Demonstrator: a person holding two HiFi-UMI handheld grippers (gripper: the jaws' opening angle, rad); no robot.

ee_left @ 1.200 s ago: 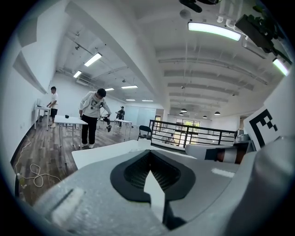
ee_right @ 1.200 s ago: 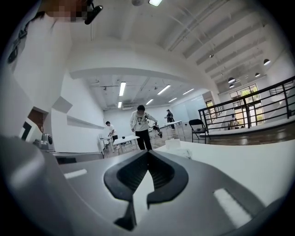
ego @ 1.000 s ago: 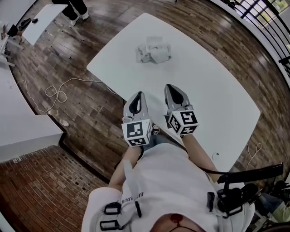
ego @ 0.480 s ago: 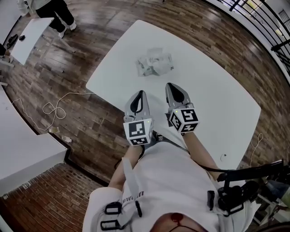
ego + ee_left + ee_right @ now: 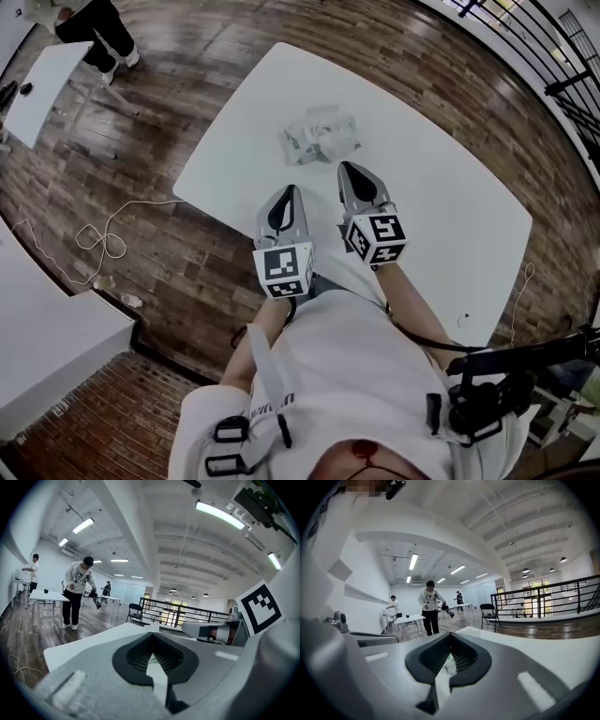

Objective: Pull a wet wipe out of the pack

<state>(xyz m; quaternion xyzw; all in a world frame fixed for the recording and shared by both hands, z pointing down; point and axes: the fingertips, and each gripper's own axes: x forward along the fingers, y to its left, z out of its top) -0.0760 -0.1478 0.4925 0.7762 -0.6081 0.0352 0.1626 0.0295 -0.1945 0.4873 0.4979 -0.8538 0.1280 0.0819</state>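
The wet wipe pack [image 5: 321, 134], a crumpled white packet with a wipe bunched on top, lies on the far half of the white table [image 5: 450, 206]. My left gripper [image 5: 287, 192] is over the table's near edge, short of the pack, jaws together and empty. To its right, my right gripper [image 5: 353, 169] sits slightly further forward, also shut and empty, its tip a short way from the pack. In the left gripper view the left gripper [image 5: 151, 634] points across the tabletop. A sliver of the pack [image 5: 450, 663] shows through the right gripper [image 5: 451, 633].
Dark wood floor surrounds the table. A person [image 5: 89, 23] stands at a small white table [image 5: 42, 80] at the far left. A white cable [image 5: 94, 239] lies looped on the floor to the left. A black railing [image 5: 562, 56] runs along the far right.
Both grippers have moved forward toward the pack, still shut. The gap between their tips and the pack has narrowed.
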